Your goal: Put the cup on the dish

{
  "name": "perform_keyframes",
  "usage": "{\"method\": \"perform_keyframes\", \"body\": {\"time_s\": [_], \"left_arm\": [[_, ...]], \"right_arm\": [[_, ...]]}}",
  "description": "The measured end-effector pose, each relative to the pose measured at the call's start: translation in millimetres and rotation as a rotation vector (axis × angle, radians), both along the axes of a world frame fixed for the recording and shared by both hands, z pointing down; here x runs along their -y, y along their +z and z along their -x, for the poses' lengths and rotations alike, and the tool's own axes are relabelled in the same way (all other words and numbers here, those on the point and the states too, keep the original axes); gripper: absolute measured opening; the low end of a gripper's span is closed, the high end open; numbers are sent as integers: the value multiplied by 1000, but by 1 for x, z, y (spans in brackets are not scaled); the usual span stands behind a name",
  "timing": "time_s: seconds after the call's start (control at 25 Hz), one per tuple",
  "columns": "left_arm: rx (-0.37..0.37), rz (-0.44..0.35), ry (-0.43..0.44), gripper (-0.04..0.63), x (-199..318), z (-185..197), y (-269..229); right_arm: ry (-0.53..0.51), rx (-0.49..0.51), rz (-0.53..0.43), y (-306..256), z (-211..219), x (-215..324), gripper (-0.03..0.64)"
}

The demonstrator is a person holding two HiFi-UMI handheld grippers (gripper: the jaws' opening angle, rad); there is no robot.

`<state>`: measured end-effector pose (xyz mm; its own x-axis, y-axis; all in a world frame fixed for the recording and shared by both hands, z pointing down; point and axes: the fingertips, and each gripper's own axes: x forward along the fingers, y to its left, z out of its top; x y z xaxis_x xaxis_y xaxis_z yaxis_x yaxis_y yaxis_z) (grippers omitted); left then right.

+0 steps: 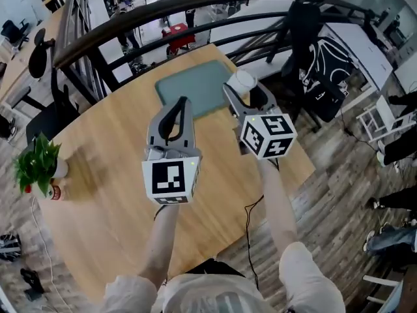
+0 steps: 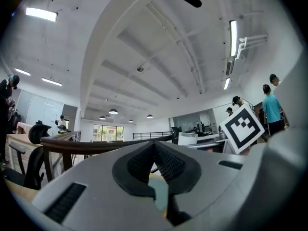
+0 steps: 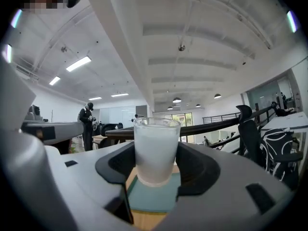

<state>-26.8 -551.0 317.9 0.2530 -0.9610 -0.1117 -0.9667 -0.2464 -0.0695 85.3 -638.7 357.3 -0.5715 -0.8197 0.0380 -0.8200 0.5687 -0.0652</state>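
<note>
Cup (image 3: 155,150) upright, clamped between right gripper (image 3: 155,163) jaws; dish (image 3: 159,198) lies just under them, so likely move is down. Left gripper (image 2: 155,146) closed, empty.

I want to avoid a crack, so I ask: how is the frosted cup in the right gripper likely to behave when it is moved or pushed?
The cup looks like frosted glass, so probably stiff but fragile. It is taller than wide and narrower at its base, so it may tip if nudged. The right gripper clamps its smooth wall, which might slip.
</note>
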Motion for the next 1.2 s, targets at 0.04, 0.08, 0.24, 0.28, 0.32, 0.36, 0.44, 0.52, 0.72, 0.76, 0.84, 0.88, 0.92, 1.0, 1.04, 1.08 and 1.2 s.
{"method": "perform_keyframes", "body": {"time_s": [0.04, 0.08, 0.24, 0.28, 0.32, 0.36, 0.44, 0.52, 0.72, 0.76, 0.84, 0.88, 0.92, 1.0, 1.04, 1.08, 1.2], "left_arm": [[0, 11, -1, 9, 16, 2, 9], [1, 25, -4, 9, 30, 6, 19], [-7, 76, -37, 9, 80, 25, 55], [-6, 83, -38, 9, 90, 25, 62], [-1, 90, -36, 9, 100, 25, 70], [4, 97, -34, 9, 109, 24, 77], [8, 119, -28, 9, 124, 24, 97], [-1, 154, -15, 9, 137, 21, 118], [-39, 255, -3, 9, 150, 18, 172], [-44, 275, -4, 9, 151, 18, 182], [-44, 300, -2, 9, 150, 18, 196], [-45, 307, 0, 9, 149, 18, 201], [-51, 314, 3, 9, 150, 18, 205], [-69, 333, 17, 9, 152, 18, 210], [-76, 340, 23, 9, 153, 17, 212], [-80, 344, 26, 9, 153, 15, 214], [-82, 351, 31, 9, 151, 10, 218]], "right_arm": [[6, -18, 1, 8, 4, 23, 265], [9, -31, 5, 17, 9, 45, 265], [23, -71, 52, 61, 28, 117, 265], [29, -89, 65, 72, 29, 132, 265], [36, -112, 76, 82, 31, 147, 265], [46, -136, 85, 93, 33, 160, 265], [68, -164, 109, 116, 39, 187, 265], [89, -168, 150, 139, 44, 211, 265], [132, -271, 261, 191, 53, 247, 265], [134, -282, 275, 198, 55, 251, 265], [147, -296, 292, 209, 54, 257, 265], [153, -301, 303, 214, 53, 260, 265], [157, -302, 317, 220, 53, 263, 265], [171, -312, 336, 228, 53, 268, 265], [181, -322, 337, 229, 54, 271, 265], [189, -331, 339, 229, 54, 272, 265], [194, -353, 340, 233, 56, 274, 265]]}}
